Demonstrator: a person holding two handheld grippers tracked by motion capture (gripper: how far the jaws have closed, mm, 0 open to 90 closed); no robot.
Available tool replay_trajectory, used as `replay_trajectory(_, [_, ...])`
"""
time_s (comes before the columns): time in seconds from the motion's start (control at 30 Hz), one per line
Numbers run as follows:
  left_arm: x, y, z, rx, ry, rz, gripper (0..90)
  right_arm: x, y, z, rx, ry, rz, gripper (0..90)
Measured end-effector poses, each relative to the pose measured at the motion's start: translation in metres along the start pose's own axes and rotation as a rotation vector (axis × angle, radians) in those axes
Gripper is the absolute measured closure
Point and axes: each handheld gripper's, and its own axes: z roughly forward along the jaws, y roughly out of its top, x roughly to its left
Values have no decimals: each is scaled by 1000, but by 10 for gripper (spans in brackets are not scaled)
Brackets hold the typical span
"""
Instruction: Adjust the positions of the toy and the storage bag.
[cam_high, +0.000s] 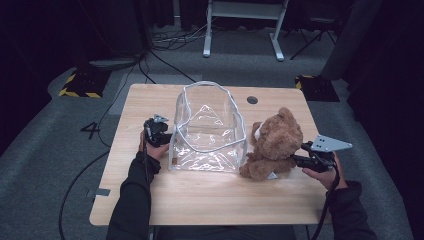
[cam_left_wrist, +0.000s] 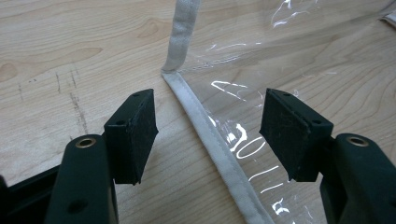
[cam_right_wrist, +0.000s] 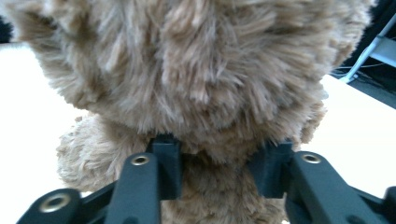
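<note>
A clear plastic bag (cam_high: 207, 130) with white trim stands open in the middle of the wooden table (cam_high: 200, 200). A brown teddy bear (cam_high: 275, 142) sits upright just right of it. My left gripper (cam_high: 166, 136) is at the bag's lower left corner. In the left gripper view it (cam_left_wrist: 210, 109) is open, its jaws straddling the white trim (cam_left_wrist: 187, 93) where the clear plastic (cam_left_wrist: 289, 60) lies on the wood. My right gripper (cam_high: 296, 159) is at the bear's right side. In the right gripper view it (cam_right_wrist: 215, 163) is shut on the bear's fur (cam_right_wrist: 196, 70), just below the head.
A round cable hole (cam_high: 252, 100) is in the tabletop behind the bag. Beyond the table are a grey carpet with cables, a white desk frame (cam_high: 245, 25) and yellow-black striped bases (cam_high: 80, 85). Bare wood lies in front of the bag and bear.
</note>
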Motion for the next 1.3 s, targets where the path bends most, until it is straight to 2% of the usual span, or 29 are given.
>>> replay_trajectory(0.17, [-6, 3, 4, 11, -14, 16, 364, -2, -5, -9, -14, -35, 6, 724])
replay_trajectory(0.33, [-13, 4, 7, 13, -29, 22, 364, -6, -11, -18, -26, -41, 25, 754])
replay_trajectory(0.5, [-30, 7, 14, 19, -45, 42, 364, -10, -17, -29, -36, -70, 41, 793])
replay_trajectory(0.53, [-30, 7, 14, 19, -45, 42, 364, -10, -17, -29, -36, -70, 41, 793])
replay_trajectory(0.6, [-39, 7, 15, 19, -45, 68, 363, -14, -20, -34, -44, -82, 67, 791])
replay_trajectory(0.67, [-43, 6, 14, 14, -38, 67, 363, -14, -22, -37, -53, -82, 87, 736])
replay_trajectory(0.73, [-42, 4, 11, 15, -50, 60, 349, -13, -21, -40, -64, -93, 95, 602])
replay_trajectory(0.9, [-38, -3, 3, 33, -65, 70, 270, -5, -19, -51, -97, -106, 131, 333])
replay_trajectory(0.93, [-36, -7, -3, 32, -80, 75, 264, -3, -18, -52, -99, -111, 138, 291])
replay_trajectory(0.97, [-36, -7, -3, 32, -80, 75, 258, -3, -18, -52, -99, -111, 138, 291])
replay_trajectory(1.0, [-35, -11, -11, 36, -82, 85, 252, 4, -16, -54, -111, -115, 150, 211])
replay_trajectory(1.03, [-35, -11, -11, 36, -82, 85, 246, 7, -15, -54, -117, -127, 165, 193])
replay_trajectory(1.1, [-35, -17, -24, 38, -77, 111, 241, 15, -12, -51, -117, -142, 175, 152])
replay_trajectory(1.2, [-33, -21, -33, 59, -91, 129, 201, 23, -10, -45, -111, -167, 186, 140])
replay_trajectory(1.23, [-31, -27, -43, 44, -88, 140, 211, 32, -7, -37, -81, -206, 192, 118])
replay_trajectory(1.27, [-31, -27, -43, 44, -88, 140, 211, 32, -7, -37, -81, -206, 192, 118])
replay_trajectory(1.3, [-29, -32, -50, 58, -89, 140, 207, 37, -6, -31, -63, -231, 218, 109])
